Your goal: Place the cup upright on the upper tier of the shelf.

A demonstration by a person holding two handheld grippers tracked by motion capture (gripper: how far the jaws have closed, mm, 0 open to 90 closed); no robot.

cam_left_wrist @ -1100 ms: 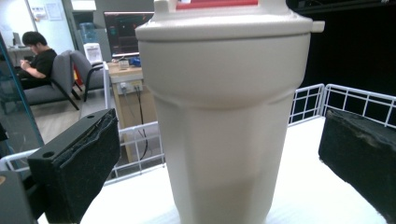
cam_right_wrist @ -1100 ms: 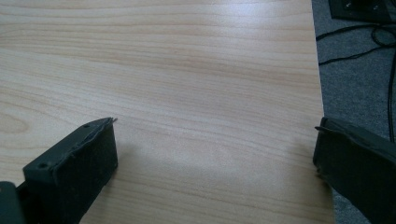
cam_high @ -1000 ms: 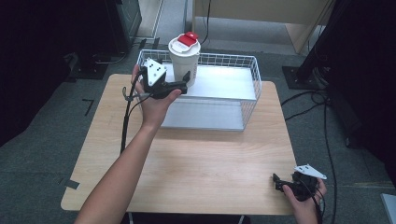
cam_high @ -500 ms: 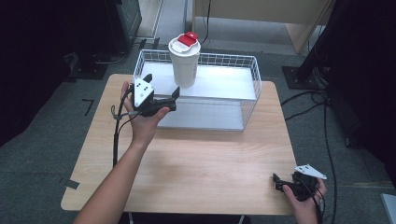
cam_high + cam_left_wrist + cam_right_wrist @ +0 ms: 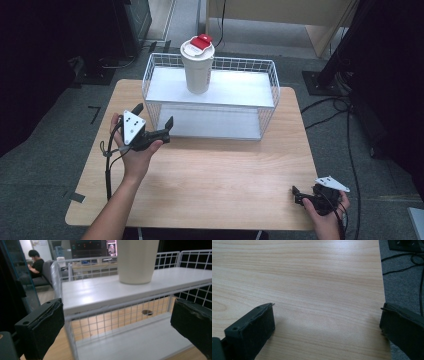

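A white paper cup (image 5: 197, 67) with a white lid and a red tab stands upright on the top shelf of a white wire rack (image 5: 220, 90) at the back of the wooden table. My left gripper (image 5: 153, 116) hovers just in front of the rack's left corner, open and empty. In the left gripper view its jaws (image 5: 116, 327) frame the rack's front mesh, with the cup (image 5: 137, 260) above and ahead. My right gripper (image 5: 296, 195) rests near the table's front right corner, open with nothing between its fingers; its own view has the gripper (image 5: 327, 327) over bare wood.
The rack's lower shelf (image 5: 210, 122) is bare. The table's right edge (image 5: 384, 290) lies close to my right gripper, with cables on the grey floor (image 5: 404, 270) beyond. A black stand base (image 5: 320, 80) sits behind the table at right. A seated person (image 5: 35, 261) is far off.
My left gripper has drawn back from beside the cup, moving left and toward the table's front, open and empty. The cup stays on the top shelf. The right gripper has not moved.
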